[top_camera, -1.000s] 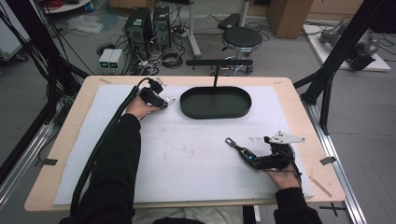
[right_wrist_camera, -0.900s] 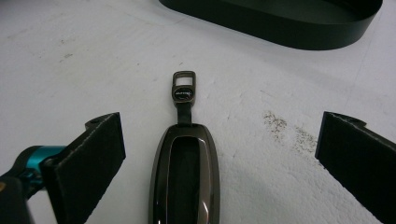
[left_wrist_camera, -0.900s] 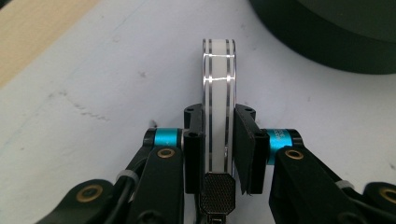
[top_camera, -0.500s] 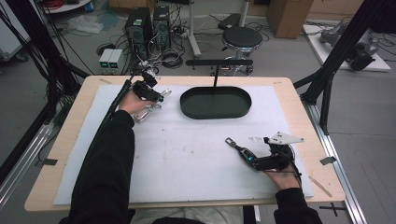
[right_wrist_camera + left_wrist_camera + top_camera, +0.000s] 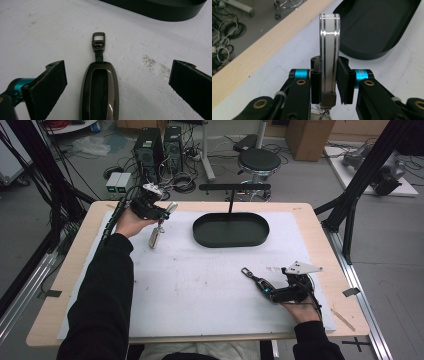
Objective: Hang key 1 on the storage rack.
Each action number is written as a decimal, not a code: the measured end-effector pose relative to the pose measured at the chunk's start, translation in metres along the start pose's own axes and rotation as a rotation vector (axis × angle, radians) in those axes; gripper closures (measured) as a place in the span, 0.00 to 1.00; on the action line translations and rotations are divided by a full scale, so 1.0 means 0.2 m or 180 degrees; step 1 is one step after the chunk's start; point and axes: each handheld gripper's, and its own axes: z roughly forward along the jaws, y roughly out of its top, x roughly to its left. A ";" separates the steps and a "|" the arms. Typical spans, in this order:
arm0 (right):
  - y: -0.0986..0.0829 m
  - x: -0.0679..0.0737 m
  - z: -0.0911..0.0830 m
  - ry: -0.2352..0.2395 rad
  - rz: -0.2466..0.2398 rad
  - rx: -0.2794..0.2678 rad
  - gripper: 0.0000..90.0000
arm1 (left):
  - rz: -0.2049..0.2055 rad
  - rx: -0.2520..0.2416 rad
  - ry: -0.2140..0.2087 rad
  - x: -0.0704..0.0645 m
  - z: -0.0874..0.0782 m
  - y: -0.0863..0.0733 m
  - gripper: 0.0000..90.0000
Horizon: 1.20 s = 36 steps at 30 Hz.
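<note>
The black tray (image 5: pixel 231 230) and its upright T-stand (image 5: pixel 234 187) block the table's far centre; the white mat (image 5: pixel 200 285) between the 2 grippers lies open.

A pale wooden counter (image 5: pixel 320 227) under a white mat (image 5: pixel 200 285) stands on a grey floor (image 5: pixel 390 235). Beyond the counter are two computer towers (image 5: pixel 159 145), tangled cables (image 5: pixel 182 182), a black stool (image 5: pixel 257 160) and a cardboard box (image 5: pixel 305 137).
</note>
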 end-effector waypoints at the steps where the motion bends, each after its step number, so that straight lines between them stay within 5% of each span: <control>1: 0.00 0.00 0.00 0.0001 0.0008 -0.0004 0.01 | 0.0000 -0.0015 -0.0009 0.00 -0.01 0.01 0.83; 6: 0.00 -0.01 0.00 -0.0004 0.0028 -0.0019 0.01 | 0.0031 -0.0193 -0.0129 -0.03 -0.09 0.09 0.83; 12: 0.01 0.00 0.00 0.0005 0.0021 -0.0035 0.01 | 0.0113 -0.0245 -0.0103 -0.08 -0.13 0.20 0.83; 36: 0.01 0.00 0.00 0.0021 0.0013 -0.0030 0.01 | 0.0476 -0.0249 -0.0049 -0.31 -0.07 0.57 0.83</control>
